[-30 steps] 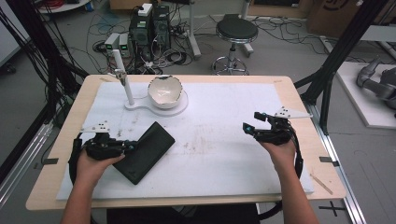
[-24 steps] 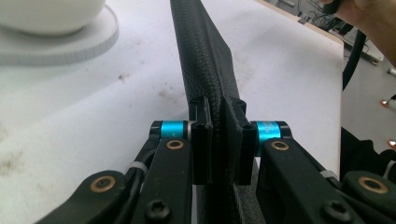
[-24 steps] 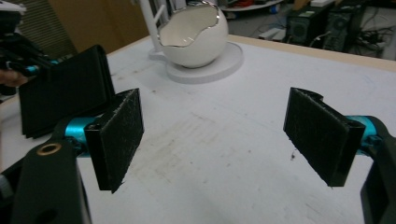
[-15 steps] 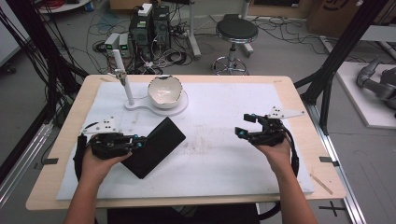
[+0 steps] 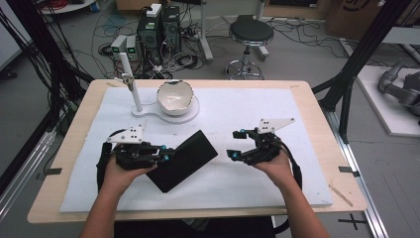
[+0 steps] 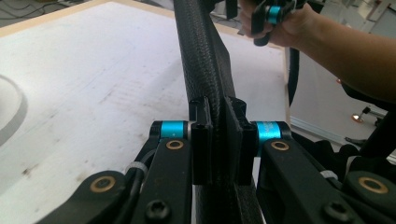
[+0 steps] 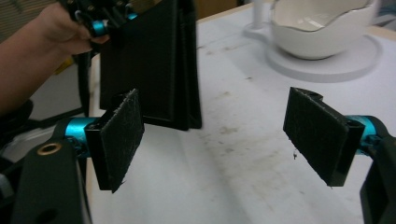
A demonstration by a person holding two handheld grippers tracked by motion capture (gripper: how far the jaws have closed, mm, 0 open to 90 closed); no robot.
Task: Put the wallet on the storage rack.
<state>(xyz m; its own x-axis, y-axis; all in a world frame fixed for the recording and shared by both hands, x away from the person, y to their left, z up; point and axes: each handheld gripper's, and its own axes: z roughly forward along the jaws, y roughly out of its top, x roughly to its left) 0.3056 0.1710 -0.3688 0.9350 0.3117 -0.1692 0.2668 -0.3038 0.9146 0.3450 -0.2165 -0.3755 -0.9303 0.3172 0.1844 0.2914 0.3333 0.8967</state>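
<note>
A white mat [image 5: 277, 124] is covering most of the wooden table [image 5: 317, 106], and a strip of bare wood is showing round its edges. The widest open stretch of mat is lying in the right half of the high view, between the middle and the table's right edge; another free patch is sitting along the bottom centre.

The left gripper [image 5: 161, 154], left of centre in the high view, is clamping its two black jaws tight on a black folder [image 5: 185, 158], a flat, rectangular case with a pebbled, leather-like skin. In the left gripper view the folder [image 6: 205, 60] is standing edge-on between the pads and running up the middle of the frame. It is sitting near the centre of the high view, tilted, its far corner pointing to the upper right.

The right gripper [image 5: 236, 144], just right of centre, is holding nothing; its jaws are standing wide apart, and its fuzzy felt pads [image 7: 122, 135] are framing the folder [image 7: 149, 60] in the upper left of its own view.

At the upper left of the mat, a glossy white bowl [image 5: 174, 95] with a wavy rim is resting on a round white base [image 5: 190, 115] beside a slim white post [image 5: 130, 82].
</note>
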